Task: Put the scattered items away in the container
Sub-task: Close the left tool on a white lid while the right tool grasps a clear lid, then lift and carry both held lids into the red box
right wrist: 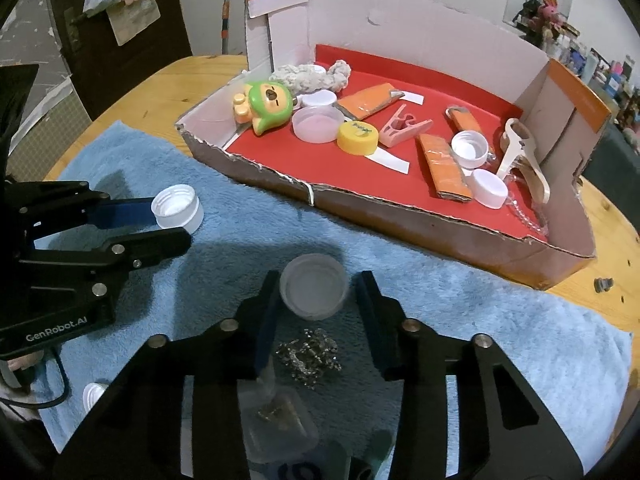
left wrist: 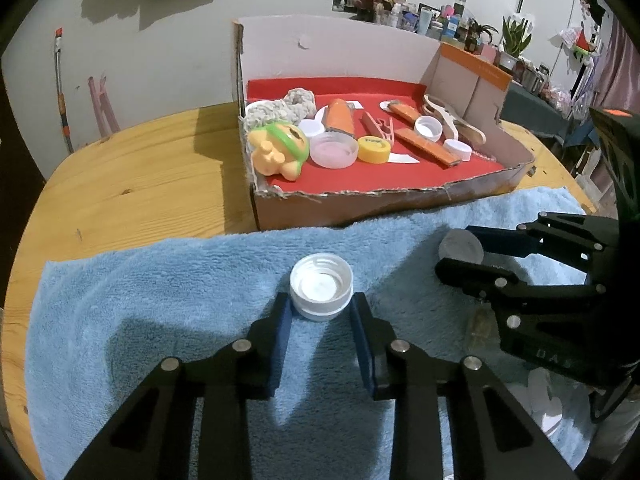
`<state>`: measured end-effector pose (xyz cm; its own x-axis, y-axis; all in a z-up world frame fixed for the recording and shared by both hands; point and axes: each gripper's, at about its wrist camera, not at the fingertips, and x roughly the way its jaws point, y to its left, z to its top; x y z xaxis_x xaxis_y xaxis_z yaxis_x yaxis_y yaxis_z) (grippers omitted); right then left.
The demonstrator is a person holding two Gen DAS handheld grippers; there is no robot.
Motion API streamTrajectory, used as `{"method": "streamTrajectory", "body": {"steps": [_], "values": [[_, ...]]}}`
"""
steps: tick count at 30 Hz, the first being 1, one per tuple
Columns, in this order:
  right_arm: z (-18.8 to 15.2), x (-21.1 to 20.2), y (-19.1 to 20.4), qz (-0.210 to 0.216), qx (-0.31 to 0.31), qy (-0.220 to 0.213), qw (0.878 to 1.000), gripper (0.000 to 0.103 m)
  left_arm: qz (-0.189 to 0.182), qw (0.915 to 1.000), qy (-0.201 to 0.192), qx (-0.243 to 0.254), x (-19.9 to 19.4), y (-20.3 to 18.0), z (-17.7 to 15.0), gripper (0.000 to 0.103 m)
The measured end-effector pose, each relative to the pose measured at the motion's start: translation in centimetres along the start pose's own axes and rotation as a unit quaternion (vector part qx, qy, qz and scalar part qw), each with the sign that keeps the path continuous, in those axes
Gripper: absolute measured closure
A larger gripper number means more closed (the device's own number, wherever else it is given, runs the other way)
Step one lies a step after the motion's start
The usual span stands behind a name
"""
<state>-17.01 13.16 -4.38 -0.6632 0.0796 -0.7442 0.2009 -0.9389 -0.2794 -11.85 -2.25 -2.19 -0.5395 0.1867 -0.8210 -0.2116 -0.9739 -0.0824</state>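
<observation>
Pinching a round white plastic bottle cap point(left wrist: 321, 292) between its fingertips, the left gripper point(left wrist: 320, 310) is narrowed onto it on the blue terry towel point(left wrist: 200, 288). Beside it, the right gripper point(right wrist: 316, 300) clamps a translucent grey round lid point(right wrist: 314, 291); ahead stands the red-lined cardboard box point(right wrist: 400, 216).

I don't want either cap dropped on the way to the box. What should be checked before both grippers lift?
1. White cap sits between the left gripper fingers, pads at its sides: ok.
2. Translucent cap sits between the right gripper fingers: ok.
3. Firm grip on each cap: cannot tell; small gaps may remain.
4. Blue towel not pinched with the caps: cannot tell.
5. Free landing spot on the red floor of the cardboard box: ok, the front strip is bare.
6. Low front wall faces both grippers: ok.
</observation>
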Motion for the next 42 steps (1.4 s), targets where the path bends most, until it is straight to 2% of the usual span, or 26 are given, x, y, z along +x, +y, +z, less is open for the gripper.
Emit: {"method": "streamTrajectory", "body": {"steps": [17,31,42], "values": [[0.0,-1.1,0.0,-0.002,-0.011,-0.014,1.000,0.072,0.001,0.9998,-0.018,0.000,-1.3,-0.2,0.3,0.071],[0.3,-3.7,0.3,-0.003,-0.018,-0.036,0.999,0.072,-0.012,0.9990,-0.043,0.010,-4.2,-1.3,0.9,0.071],[1.5,-6.8,-0.4,-0.010,-0.016,-0.061,0.998,0.072,-0.012,0.9968,-0.072,0.031,-6.7,-2.9,2.8,0.071]]}}
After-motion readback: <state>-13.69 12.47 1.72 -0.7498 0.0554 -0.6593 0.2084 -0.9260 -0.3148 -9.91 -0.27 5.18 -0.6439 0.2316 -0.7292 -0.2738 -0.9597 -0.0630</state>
